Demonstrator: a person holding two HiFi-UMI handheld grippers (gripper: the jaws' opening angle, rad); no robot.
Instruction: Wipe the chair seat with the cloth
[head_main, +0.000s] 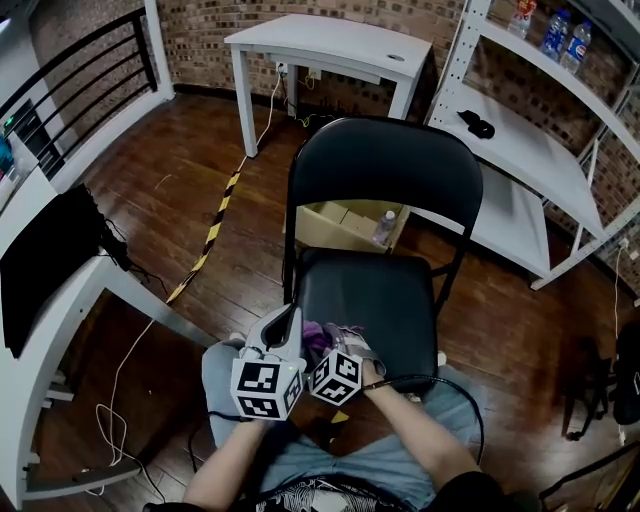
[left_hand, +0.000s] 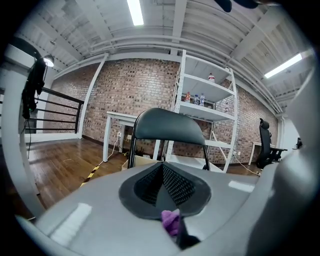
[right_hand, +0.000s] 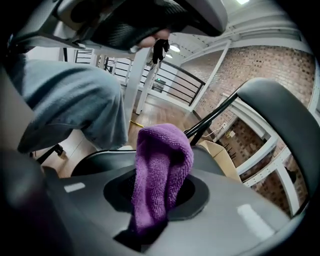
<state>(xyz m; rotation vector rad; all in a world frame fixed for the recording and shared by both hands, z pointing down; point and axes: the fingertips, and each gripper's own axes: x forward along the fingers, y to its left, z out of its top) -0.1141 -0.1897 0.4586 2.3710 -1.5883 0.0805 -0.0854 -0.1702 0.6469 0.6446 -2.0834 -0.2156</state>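
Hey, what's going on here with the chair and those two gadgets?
A person sits facing a black folding chair, with a handheld gripper in each hand. The right gripper is clamped on a purple cloth. The left gripper is closed too, with a tuft of that cloth at its jaws. Both are at the front edge of the seat, so wiping looks about to begin.

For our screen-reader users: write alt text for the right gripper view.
The right tongs are shut on a purple cloth that sticks up between them, folded over at its top. Behind stands the black chair's backrest at right, a person's jeans-clad leg at left.
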